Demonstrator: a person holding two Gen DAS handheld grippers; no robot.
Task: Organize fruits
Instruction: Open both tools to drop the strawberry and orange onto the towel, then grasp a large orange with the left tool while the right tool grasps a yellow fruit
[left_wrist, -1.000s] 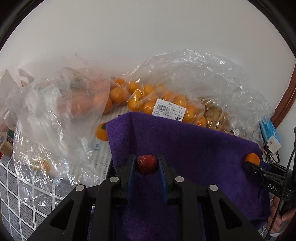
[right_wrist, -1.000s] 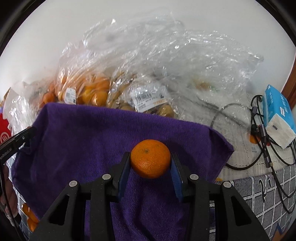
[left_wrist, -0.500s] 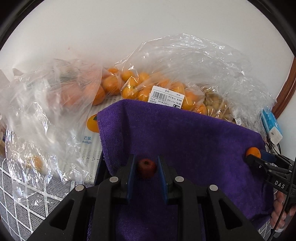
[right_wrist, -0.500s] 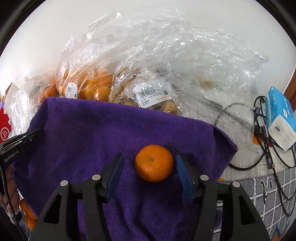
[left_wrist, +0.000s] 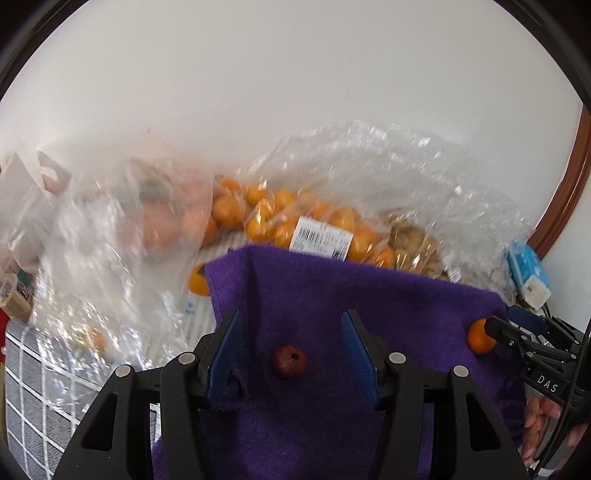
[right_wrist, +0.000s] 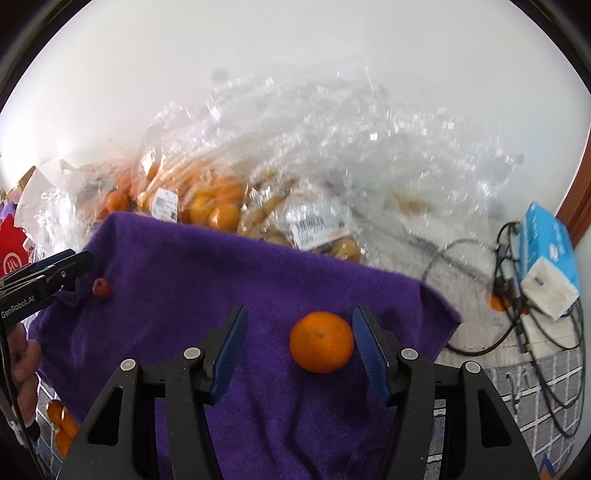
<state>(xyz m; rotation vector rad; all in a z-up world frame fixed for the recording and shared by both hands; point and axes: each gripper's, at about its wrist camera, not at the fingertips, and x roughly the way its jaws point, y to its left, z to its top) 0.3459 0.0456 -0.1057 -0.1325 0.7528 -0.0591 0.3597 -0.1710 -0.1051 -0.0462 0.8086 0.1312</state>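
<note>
A purple towel (left_wrist: 369, 295) (right_wrist: 221, 280) covers the surface in front of me. A small dark red fruit (left_wrist: 290, 362) lies on it between the wide-open fingers of my left gripper (left_wrist: 291, 343), touching neither. It also shows at the left of the right wrist view (right_wrist: 101, 288). An orange mandarin (right_wrist: 321, 341) lies on the towel inside my open right gripper (right_wrist: 299, 339), close to the right finger. It also shows at the right of the left wrist view (left_wrist: 480, 336).
Clear plastic bags of small oranges (left_wrist: 280, 218) (right_wrist: 210, 206) and brownish fruit (left_wrist: 410, 240) lie behind the towel against a white wall. A blue and white box (right_wrist: 550, 258) with black cables (right_wrist: 517, 325) sits to the right. Loose oranges (right_wrist: 61, 424) lie at lower left.
Both grippers have opened and let go of their fruit. The red fruit and the mandarin now lie free on the towel. Both grippers have drawn back a little.
</note>
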